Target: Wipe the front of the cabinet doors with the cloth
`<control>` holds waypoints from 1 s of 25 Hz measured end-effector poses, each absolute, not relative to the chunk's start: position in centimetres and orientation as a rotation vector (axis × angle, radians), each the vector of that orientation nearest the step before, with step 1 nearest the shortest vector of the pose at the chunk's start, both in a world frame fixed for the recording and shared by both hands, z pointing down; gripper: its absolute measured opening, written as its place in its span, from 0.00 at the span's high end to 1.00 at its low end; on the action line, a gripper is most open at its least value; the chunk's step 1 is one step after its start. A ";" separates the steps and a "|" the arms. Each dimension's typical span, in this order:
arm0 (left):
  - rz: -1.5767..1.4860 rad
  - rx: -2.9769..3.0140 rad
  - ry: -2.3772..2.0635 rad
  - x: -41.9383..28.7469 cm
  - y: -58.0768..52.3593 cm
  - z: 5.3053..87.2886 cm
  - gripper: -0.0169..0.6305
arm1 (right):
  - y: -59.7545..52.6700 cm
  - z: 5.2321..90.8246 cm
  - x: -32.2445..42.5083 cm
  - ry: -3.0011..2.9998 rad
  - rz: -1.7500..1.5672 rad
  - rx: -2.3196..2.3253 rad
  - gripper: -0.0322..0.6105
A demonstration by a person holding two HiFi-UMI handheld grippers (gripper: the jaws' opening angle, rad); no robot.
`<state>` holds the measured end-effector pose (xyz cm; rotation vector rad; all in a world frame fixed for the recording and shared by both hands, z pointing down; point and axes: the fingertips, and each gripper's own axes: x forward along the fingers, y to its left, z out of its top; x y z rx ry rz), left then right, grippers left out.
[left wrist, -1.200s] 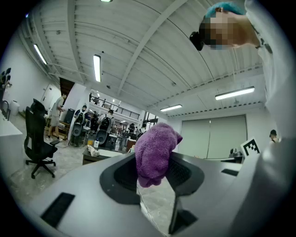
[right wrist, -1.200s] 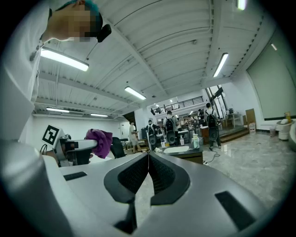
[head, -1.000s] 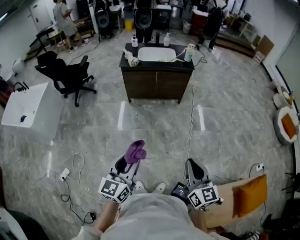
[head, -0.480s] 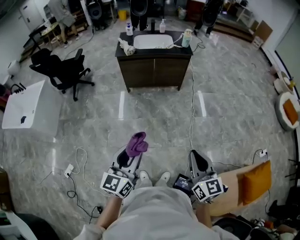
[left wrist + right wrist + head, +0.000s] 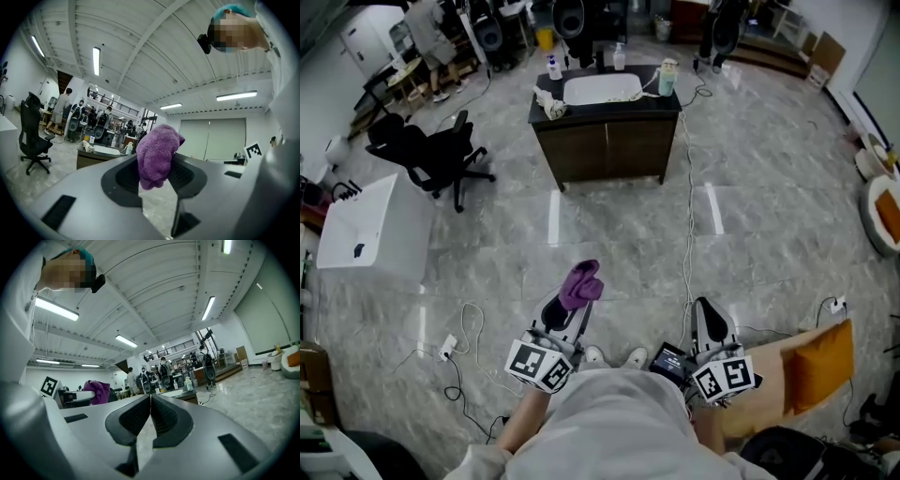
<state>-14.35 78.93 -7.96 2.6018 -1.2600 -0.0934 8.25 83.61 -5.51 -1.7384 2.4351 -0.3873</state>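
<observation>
A dark wooden cabinet [image 5: 607, 148] with two front doors and a white sink on top stands far ahead across the floor. My left gripper [image 5: 577, 292] is shut on a bunched purple cloth [image 5: 580, 284], held close to my body; the cloth [image 5: 157, 152] sticks up between its jaws in the left gripper view. My right gripper [image 5: 710, 315] is shut with nothing in it, its jaws meeting tip to tip [image 5: 150, 397]. The cabinet [image 5: 96, 157] shows small and distant in the left gripper view. Both grippers are well short of the doors.
A white cable [image 5: 688, 216] runs along the floor from the cabinet toward me. A black office chair [image 5: 431, 155] and a white box [image 5: 370, 230] stand left. An orange cushion [image 5: 816, 366] on a board lies right. People [image 5: 427, 42] work at the back.
The view has advanced slightly toward the cabinet and tilted. Both grippers keep the same pose, the left still holding the cloth.
</observation>
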 end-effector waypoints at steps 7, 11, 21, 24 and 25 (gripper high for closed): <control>-0.141 2.562 -1.286 -10.4 78.1 -7.4 0.75 | 83.0 -5.5 12.3 2.464 -0.362 -1.763 0.91; -0.087 2.578 -1.282 -9.9 76.9 -6.3 0.75 | 81.8 -4.8 14.2 2.416 -0.401 -1.830 0.91; -0.105 2.561 -1.219 -10.3 63.5 -4.1 0.75 | 69.8 -4.1 13.6 2.412 -0.416 -1.913 0.91; -0.109 2.606 -1.151 -10.2 57.9 -4.8 0.75 | 64.9 -5.5 12.5 2.386 -0.380 -1.925 0.91; -0.115 2.630 -1.126 -10.2 56.1 -5.2 0.75 | 63.2 -5.9 12.2 2.381 -0.362 -1.932 0.91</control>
